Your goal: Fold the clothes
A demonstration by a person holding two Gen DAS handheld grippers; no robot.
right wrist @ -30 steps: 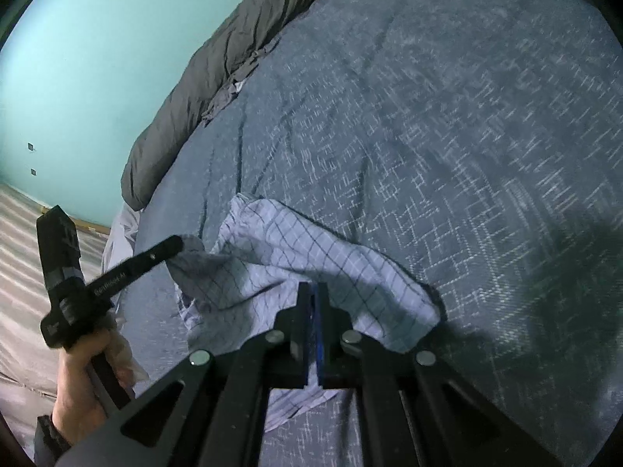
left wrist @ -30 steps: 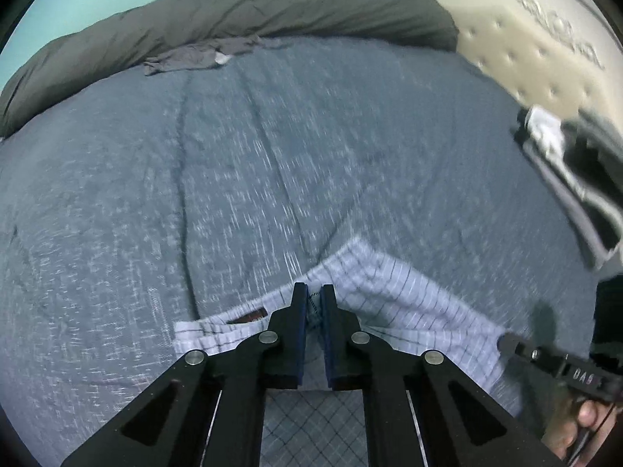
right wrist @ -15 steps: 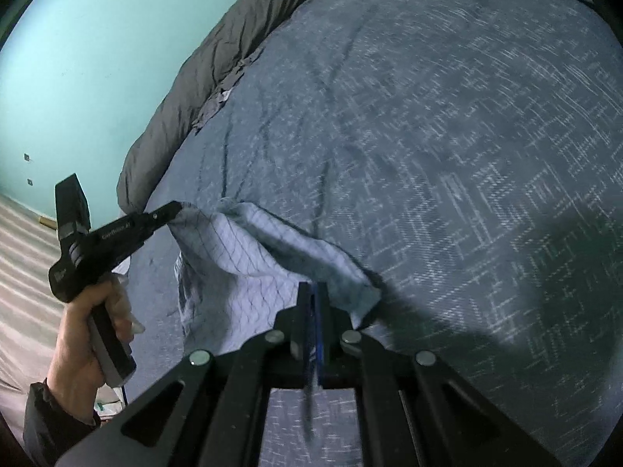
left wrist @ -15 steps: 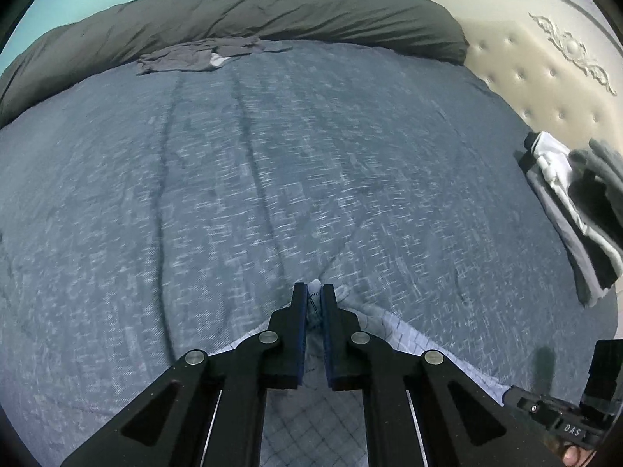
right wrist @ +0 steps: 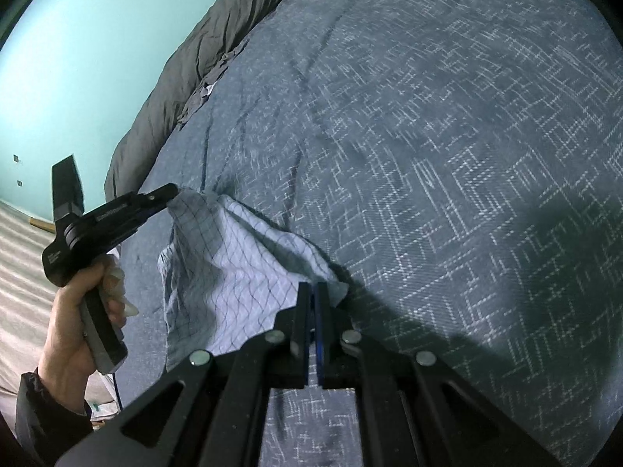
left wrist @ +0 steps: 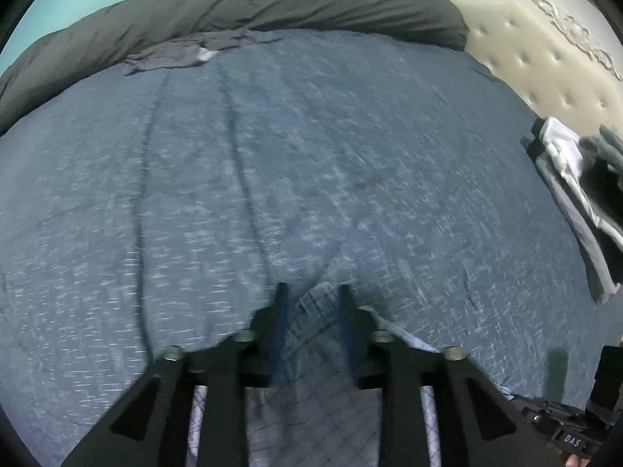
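A white shirt with a thin dark check (right wrist: 241,257) lies partly spread on the blue patterned bedspread (right wrist: 428,136). In the left wrist view my left gripper (left wrist: 312,295) points down at the bed and its jaws are opening. A corner of the checked shirt (left wrist: 315,307) lies loose between the pads, which do not press on it. Seen from the right wrist, the left gripper (right wrist: 171,194) sits at the shirt's far corner, held by a person's hand (right wrist: 78,311). My right gripper (right wrist: 313,292) is shut on the shirt's near edge.
A rolled dark grey duvet (left wrist: 272,4) runs along the far side of the bed, with a crumpled grey garment (left wrist: 187,52) beside it. A stack of folded clothes (left wrist: 576,179) lies at the right, by the cream tufted headboard (left wrist: 545,39). Teal wall (right wrist: 97,39) behind.
My left gripper's jaws have parted from a tight grip, and the shirt corner now lies loose between them. The shirt has sunk flatter onto the bed. The right gripper stays shut.
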